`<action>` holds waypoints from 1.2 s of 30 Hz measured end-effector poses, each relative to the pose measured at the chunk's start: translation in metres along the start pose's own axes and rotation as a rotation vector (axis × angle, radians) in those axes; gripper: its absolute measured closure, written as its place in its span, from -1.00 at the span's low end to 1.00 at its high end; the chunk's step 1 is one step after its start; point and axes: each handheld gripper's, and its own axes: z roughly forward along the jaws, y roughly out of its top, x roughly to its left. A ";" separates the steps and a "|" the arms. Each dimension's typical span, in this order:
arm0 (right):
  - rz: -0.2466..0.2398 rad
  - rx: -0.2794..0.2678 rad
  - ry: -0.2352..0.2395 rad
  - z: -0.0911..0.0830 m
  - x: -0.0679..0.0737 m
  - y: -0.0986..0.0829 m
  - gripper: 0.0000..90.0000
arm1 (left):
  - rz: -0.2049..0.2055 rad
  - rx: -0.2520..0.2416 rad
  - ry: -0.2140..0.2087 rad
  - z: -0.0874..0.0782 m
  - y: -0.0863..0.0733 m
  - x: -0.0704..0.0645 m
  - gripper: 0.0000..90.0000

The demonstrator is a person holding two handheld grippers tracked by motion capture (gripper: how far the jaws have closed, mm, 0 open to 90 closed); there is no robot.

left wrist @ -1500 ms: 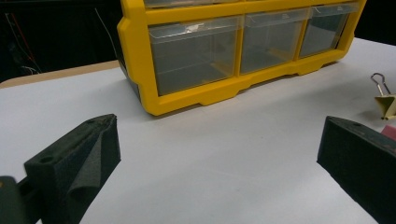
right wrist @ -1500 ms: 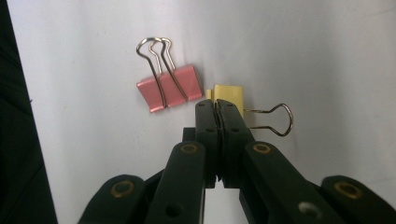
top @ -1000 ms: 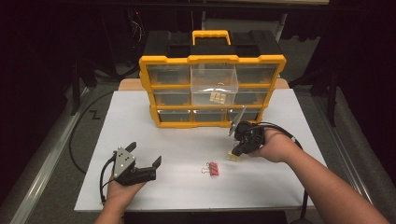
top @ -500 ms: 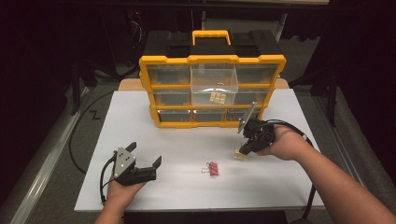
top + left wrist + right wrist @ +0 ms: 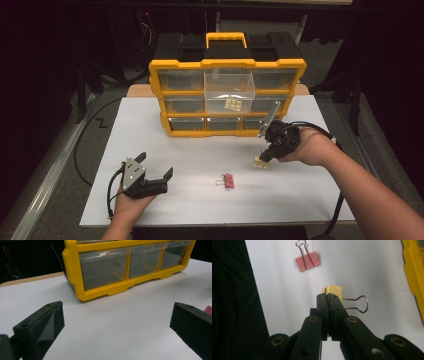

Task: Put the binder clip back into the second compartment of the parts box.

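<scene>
Yellow binder clip (image 5: 333, 292) sat pinched in our right gripper (image 5: 265, 156), jaws closed on it, just in front of the organizer (image 5: 227, 95). Our left gripper (image 5: 156, 175) rested wide open and empty, well left of the pink clip (image 5: 228, 181).

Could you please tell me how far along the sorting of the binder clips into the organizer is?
Done: yellow clips already lie in the pulled-out drawer of the organizer. In hand: the right gripper is shut on a yellow binder clip. Left: the pink binder clip lies on the table; the left gripper is open.
</scene>
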 end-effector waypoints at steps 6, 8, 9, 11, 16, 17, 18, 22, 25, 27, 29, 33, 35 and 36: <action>-0.010 0.000 0.002 -0.010 0.000 0.004 1.00 | 0.002 0.002 0.000 0.000 0.000 0.000 -1.00; -0.009 0.000 0.006 -0.014 0.000 0.006 1.00 | 0.000 0.000 0.000 0.000 0.000 0.000 -1.00; -0.005 -0.008 0.014 -0.016 -0.001 0.006 1.00 | 0.000 0.001 0.000 0.000 0.000 0.000 -1.00; -0.005 -0.008 0.014 -0.019 -0.001 0.007 1.00 | 0.001 0.001 0.000 0.000 0.000 0.000 -1.00; -0.011 -0.012 0.017 -0.027 -0.001 0.011 1.00 | 0.001 0.002 -0.001 0.000 0.000 0.001 -0.99; -0.012 -0.012 0.019 -0.029 -0.001 0.012 1.00 | 0.001 0.004 -0.001 -0.001 0.000 0.001 -1.00; -0.018 -0.013 0.018 -0.030 -0.001 0.013 1.00 | 0.002 0.002 -0.001 -0.001 0.000 0.001 -1.00; -0.037 -0.003 0.013 -0.035 0.000 0.017 1.00 | 0.002 0.002 -0.001 -0.001 0.000 0.001 -1.00; -0.036 -0.001 0.015 -0.040 0.001 0.019 1.00 | 0.002 0.002 -0.001 -0.001 0.000 0.001 -1.00; -0.042 -0.003 0.014 -0.043 0.001 0.021 1.00 | 0.002 0.001 -0.001 -0.001 0.000 0.001 -1.00; -0.045 -0.002 0.013 -0.046 0.001 0.023 1.00 | 0.002 0.002 -0.001 -0.001 0.000 0.001 -1.00; -0.047 -0.004 0.016 -0.052 0.001 0.026 1.00 | 0.002 0.001 -0.002 -0.001 0.000 0.001 -1.00; -0.047 -0.005 0.012 -0.056 0.002 0.029 1.00 | 0.002 0.001 -0.002 -0.001 0.000 0.001 -1.00; -0.043 -0.008 0.012 -0.058 0.002 0.029 1.00 | 0.001 0.000 -0.002 -0.001 0.000 0.001 -1.00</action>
